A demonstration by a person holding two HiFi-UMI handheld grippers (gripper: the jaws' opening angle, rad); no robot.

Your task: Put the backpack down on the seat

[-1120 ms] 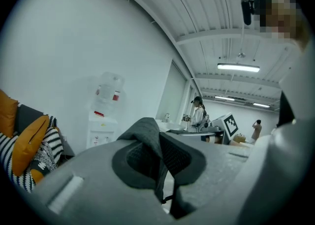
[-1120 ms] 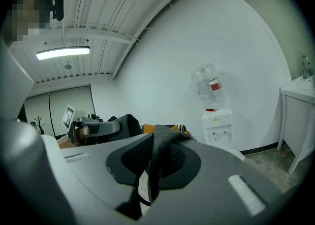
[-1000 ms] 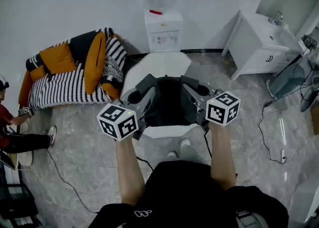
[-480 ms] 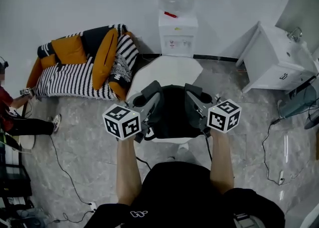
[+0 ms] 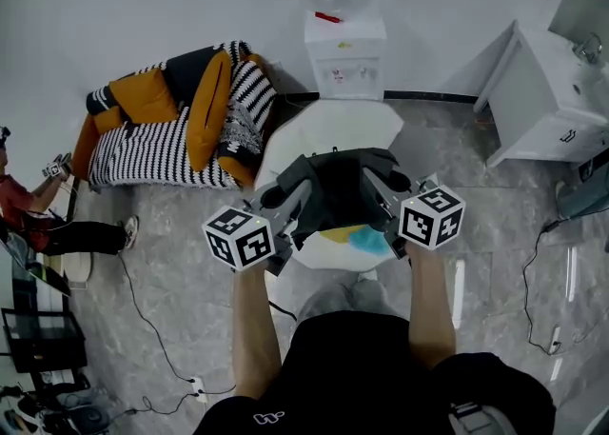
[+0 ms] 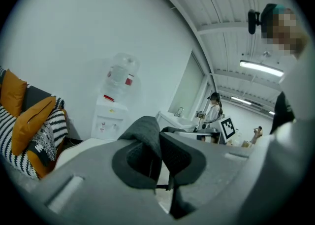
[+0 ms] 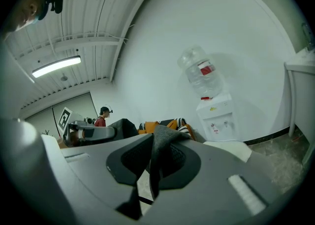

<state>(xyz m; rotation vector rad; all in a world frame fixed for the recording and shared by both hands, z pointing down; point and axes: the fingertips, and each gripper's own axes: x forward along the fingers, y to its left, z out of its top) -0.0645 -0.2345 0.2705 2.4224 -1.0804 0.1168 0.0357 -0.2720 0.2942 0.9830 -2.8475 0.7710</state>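
A dark grey backpack hangs between my two grippers over the white seat. A yellow and blue patch shows at its near lower edge. My left gripper is shut on a grey fold of the backpack's fabric, pinched between the pads of the left gripper. My right gripper is shut on a matching fold on the other side, which stands up between the pads of the right gripper. Whether the bag's bottom touches the seat is hidden.
A striped sofa with orange cushions stands left of the seat. A water dispenser is against the wall behind it, a white cabinet at the right. A person sits at far left. Cables cross the marble floor.
The backpack has tipped between the grippers, so a yellow and blue patch now shows at its near edge. The view has shifted a little; both grips are unchanged.
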